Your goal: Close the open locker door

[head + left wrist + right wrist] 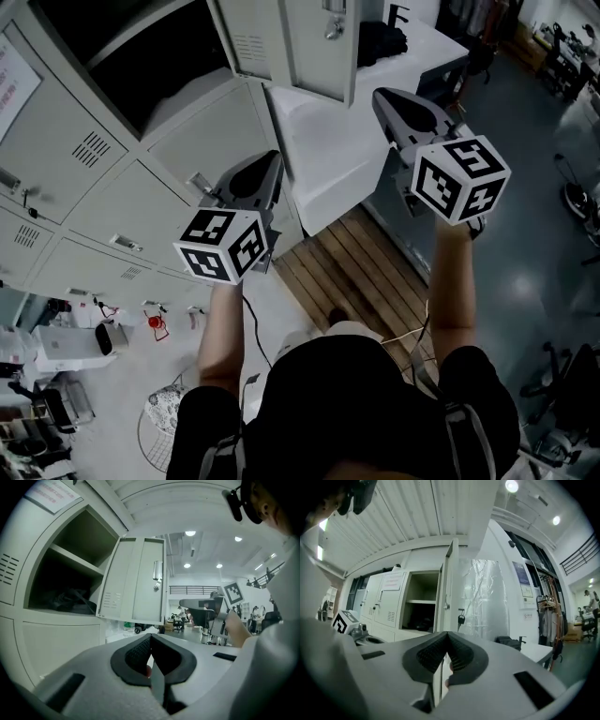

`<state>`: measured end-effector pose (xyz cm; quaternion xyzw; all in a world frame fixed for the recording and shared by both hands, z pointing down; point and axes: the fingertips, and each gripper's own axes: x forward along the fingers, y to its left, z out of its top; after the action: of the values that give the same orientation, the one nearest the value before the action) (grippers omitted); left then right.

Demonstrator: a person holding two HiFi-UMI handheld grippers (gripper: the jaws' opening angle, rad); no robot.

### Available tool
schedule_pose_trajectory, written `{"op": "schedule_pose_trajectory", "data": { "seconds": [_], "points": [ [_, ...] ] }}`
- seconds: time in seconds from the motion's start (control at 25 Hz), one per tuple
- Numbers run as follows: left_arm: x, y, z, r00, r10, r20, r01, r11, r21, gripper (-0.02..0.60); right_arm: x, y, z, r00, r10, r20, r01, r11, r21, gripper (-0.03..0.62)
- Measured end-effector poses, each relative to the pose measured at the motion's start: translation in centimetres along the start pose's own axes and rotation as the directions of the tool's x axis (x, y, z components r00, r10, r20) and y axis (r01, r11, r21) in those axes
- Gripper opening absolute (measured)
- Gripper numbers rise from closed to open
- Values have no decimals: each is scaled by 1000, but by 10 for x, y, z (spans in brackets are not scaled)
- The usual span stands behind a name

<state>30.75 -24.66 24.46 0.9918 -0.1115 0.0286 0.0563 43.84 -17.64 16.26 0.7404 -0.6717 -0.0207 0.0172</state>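
Grey lockers [112,202] line the workshop wall, with wooden slats [347,262] on the floor. The locker door [291,42] stands swung out, ahead of both grippers, long axis upright. Left gripper view shows its broad face, right gripper view its edge and a key [461,618]. Left gripper [270,161] and right gripper [386,97] are both closed and empty.

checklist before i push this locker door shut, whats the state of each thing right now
1. Locker door closed: not ok, it stands wide open.
2. Right gripper free, jaws shut with nothing between: ok.
3. Left gripper free, jaws shut with nothing between: ok.
4. A gripper in contact with the door: not ok, both are apart from it.
5. Dark bundle in the locker clear of the door's path: cannot tell.
6. Key hanging at the door's lock, away from both grippers: ok.
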Motion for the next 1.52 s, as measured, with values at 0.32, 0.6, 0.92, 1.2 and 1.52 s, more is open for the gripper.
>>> {"op": "schedule_pose_trajectory", "data": {
  "seconds": [0.32, 0.6, 0.92, 1.2, 1.52],
  "points": [
    [13, -2, 22, 999, 29, 14, -29, 1000, 10, 17, 20, -16, 69, 991, 116, 61, -113, 992, -55, 9],
    [17, -3, 27, 999, 46, 28, -46, 999, 8, 17, 37, -17, 99, 968, 230, 97, -229, 973, -19, 82],
    [17, -3, 27, 997, 67, 35, -68, 998, 18, 17, 51, -20, 117, 934, 341, 104, -348, 935, 60, 114],
    [13, -6, 26, 995, 90, 36, -91, 994, 53, 17, 58, -17, 113, 924, 373, 85, -379, 922, 76, 112],
    [-5, 8, 26, 989, 143, 46, -146, 988, 52, 17, 53, 11, 122, 890, 440, 118, -446, 895, 30, 104]
  ]
}}
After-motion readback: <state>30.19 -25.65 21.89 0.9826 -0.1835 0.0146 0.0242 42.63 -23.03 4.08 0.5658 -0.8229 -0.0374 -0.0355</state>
